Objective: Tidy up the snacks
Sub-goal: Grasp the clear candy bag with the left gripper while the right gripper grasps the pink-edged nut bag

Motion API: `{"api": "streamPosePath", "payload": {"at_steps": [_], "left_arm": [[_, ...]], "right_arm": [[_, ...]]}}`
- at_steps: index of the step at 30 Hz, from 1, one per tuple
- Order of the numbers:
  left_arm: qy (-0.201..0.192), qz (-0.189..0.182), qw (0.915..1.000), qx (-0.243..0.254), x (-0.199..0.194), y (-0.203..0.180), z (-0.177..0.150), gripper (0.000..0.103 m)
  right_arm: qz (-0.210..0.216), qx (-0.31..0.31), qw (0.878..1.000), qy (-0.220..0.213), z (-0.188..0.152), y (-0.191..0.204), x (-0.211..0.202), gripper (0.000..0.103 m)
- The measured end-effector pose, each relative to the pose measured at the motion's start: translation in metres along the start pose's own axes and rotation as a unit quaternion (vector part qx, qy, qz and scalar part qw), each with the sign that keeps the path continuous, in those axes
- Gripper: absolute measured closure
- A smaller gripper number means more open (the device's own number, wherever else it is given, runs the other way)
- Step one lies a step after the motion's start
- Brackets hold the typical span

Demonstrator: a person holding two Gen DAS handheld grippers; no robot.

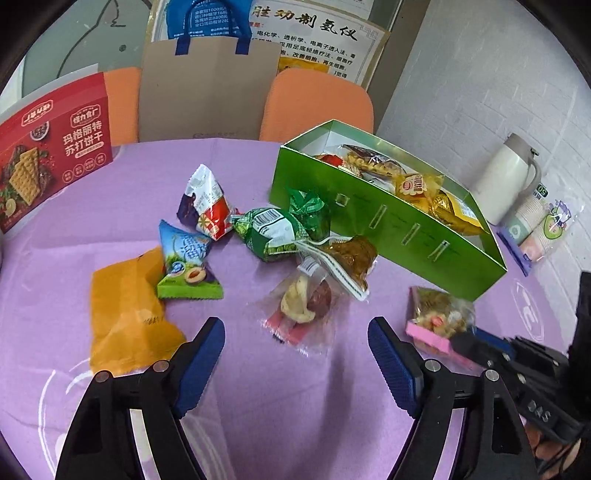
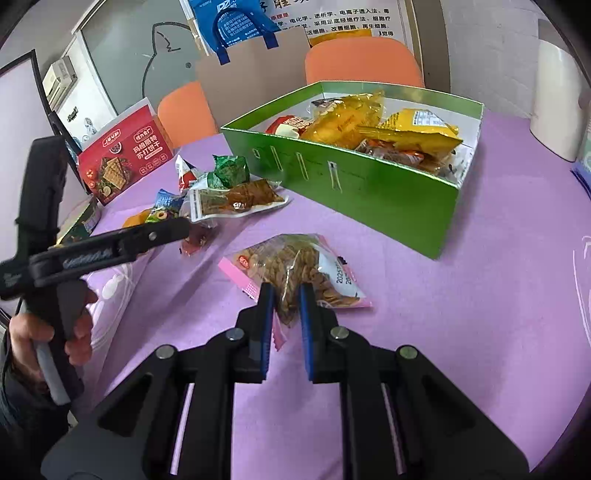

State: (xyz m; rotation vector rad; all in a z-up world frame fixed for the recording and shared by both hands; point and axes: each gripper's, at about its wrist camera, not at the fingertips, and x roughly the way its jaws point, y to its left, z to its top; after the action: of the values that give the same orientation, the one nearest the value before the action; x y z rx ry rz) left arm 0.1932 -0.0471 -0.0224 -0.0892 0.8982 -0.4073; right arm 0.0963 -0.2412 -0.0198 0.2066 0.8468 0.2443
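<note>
A clear snack packet with pink edges [image 2: 295,269], filled with brown crunchy-looking pieces, lies flat on the purple tablecloth [image 2: 461,332] just in front of the green box [image 2: 369,184]. The right gripper [image 2: 287,291] has its two blue pads pinched onto the packet's near end, squeezing film and contents between them. The packet looks light, soft and crinkly; its glossy film is probably slippery and the pieces inside may crumble, so a hold on the sealed edge or a gathered fold seems safer than a hard squeeze on the filling. Part of a printed date beginning "202" shows on its white label. The green box stands open and already holds several yellow and orange packets. To the left lies a loose cluster of unsorted snacks, among them a clear packet with a pale and a dark red piece [image 1: 301,306], a green wrapped sweet [image 1: 269,232] and a plain orange packet [image 1: 129,314]. The left gripper [image 1: 295,350] hangs over the clear packet with its jaws wide apart, holding nothing. Farther back stands a red cracker box [image 1: 55,147] printed with "苏打饼干". A wall poster [image 1: 314,33] carries Chinese text too small to read fully.
</note>
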Motion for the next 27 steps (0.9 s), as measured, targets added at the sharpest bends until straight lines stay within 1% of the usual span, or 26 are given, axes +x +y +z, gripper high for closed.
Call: {"api": "streamPosePath", "payload": {"at_steps": [5,6,7,9,11,14,17,18,19,20,21,23,27], "left_arm": [[0.014,0.001,0.9998,0.011,0.027,-0.007,0.016,0.021],[0.021,-0.002,0.9997,0.008,0.032,-0.006,0.016,0.024],[0.022,-0.007,0.9997,0.006,0.034,-0.006,0.016,0.026],[0.022,-0.017,0.9996,0.005,0.033,-0.005,0.013,0.048],[0.023,-0.028,0.9993,0.005,0.028,-0.005,0.008,0.053],[0.030,-0.051,0.9983,-0.002,0.015,-0.005,-0.003,0.055],[0.034,-0.058,0.9978,0.000,-0.002,-0.008,-0.022,0.055],[0.032,-0.058,0.9978,0.004,-0.009,-0.009,-0.029,0.054],[0.029,-0.057,0.9979,0.003,-0.014,-0.010,-0.034,0.054],[0.027,-0.056,0.9981,0.002,-0.019,-0.009,-0.039,0.050],[0.025,-0.056,0.9981,-0.001,-0.023,-0.008,-0.043,0.044],[0.022,-0.049,0.9985,-0.006,-0.029,-0.007,-0.047,0.037],[0.022,-0.048,0.9986,-0.010,-0.028,-0.007,-0.046,0.037]], "right_arm": [[0.000,0.004,1.000,0.000,-0.007,-0.007,-0.010,0.087],[0.000,0.004,1.000,0.000,-0.008,-0.008,-0.011,0.087],[0.001,0.005,1.000,0.000,-0.008,-0.007,-0.011,0.087],[0.002,0.006,1.000,-0.001,-0.008,-0.006,-0.011,0.087],[0.006,0.003,1.000,-0.001,-0.010,-0.004,-0.012,0.084],[0.010,0.001,1.000,-0.004,-0.012,-0.001,-0.015,0.081],[0.013,-0.001,1.000,-0.010,-0.009,0.001,-0.016,0.069],[0.007,-0.002,1.000,-0.011,-0.009,0.002,-0.015,0.061],[0.000,-0.001,1.000,-0.011,-0.008,0.003,-0.013,0.055],[-0.001,0.001,1.000,-0.011,-0.007,0.003,-0.011,0.054],[0.000,0.003,1.000,-0.009,-0.006,0.004,-0.009,0.053],[-0.003,0.001,1.000,-0.008,-0.004,0.007,-0.006,0.051],[-0.029,0.010,0.999,-0.018,0.002,0.011,-0.002,0.040]]}}
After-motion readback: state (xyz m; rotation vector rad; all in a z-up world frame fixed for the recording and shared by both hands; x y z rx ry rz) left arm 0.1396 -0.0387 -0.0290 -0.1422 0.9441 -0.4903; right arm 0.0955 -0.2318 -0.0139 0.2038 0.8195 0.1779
